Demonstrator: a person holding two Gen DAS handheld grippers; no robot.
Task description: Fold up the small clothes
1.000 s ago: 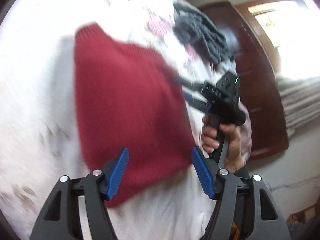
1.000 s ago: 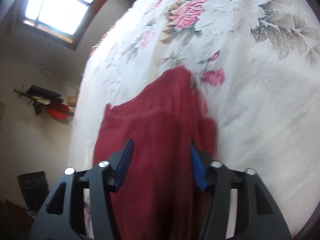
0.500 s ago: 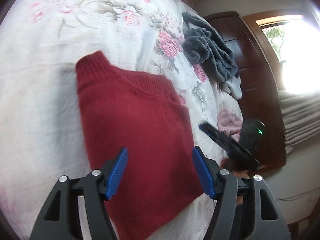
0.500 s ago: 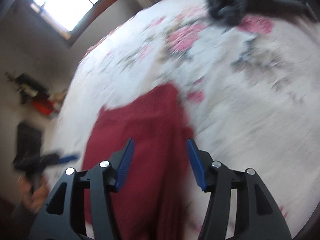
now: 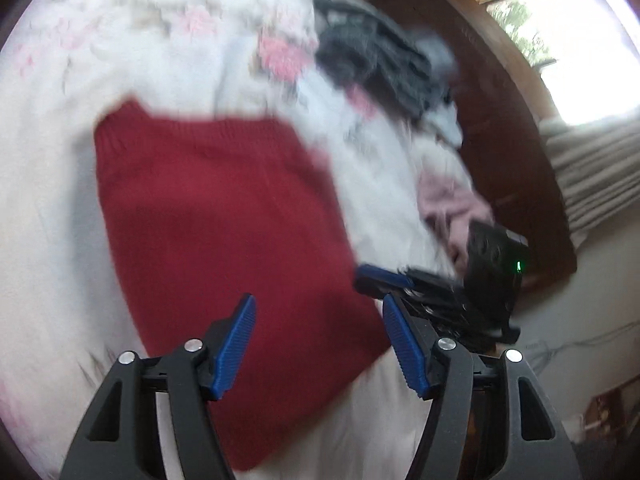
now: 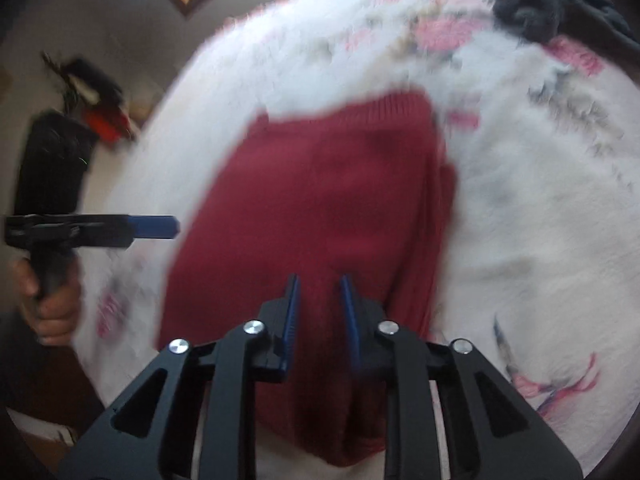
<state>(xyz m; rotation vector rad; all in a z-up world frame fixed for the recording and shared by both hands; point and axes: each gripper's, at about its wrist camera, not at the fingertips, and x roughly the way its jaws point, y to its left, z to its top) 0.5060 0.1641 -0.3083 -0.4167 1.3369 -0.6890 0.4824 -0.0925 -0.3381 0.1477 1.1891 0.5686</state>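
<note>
- While both views are smeared by blur, the red sweater (image 5: pixel 224 224) reads clearly: it lies flat on the flowered bedspread (image 5: pixel 52 184), folded into a rough rectangle with its ribbed edge toward the far side.
- Left claw (image 5: pixel 318 344): its blue pads are spread wide above the near part of the sweater, with nothing between them.
- Right claw (image 6: pixel 320 320): its pads stand close together with a narrow gap – red knit shows through that gap, but whether they touch or pinch the cloth I cannot tell.
- From the right wrist view, the left claw (image 6: pixel 156 227) is side-on at the sweater's left edge, held by a hand (image 6: pixel 50 304) around its grip.
- From the left wrist view, the right claw (image 5: pixel 384 280) reaches in at the sweater's right edge, a green light on its body.
- On the sweater's right side in the right wrist view, extra layers of red cloth stick out beneath the top layer.
- Dark grey clothes (image 5: pixel 376 52) are heaped at the far end of the bed – a pink garment (image 5: pixel 452 200) lies near its right edge, well apart from the sweater.
</note>
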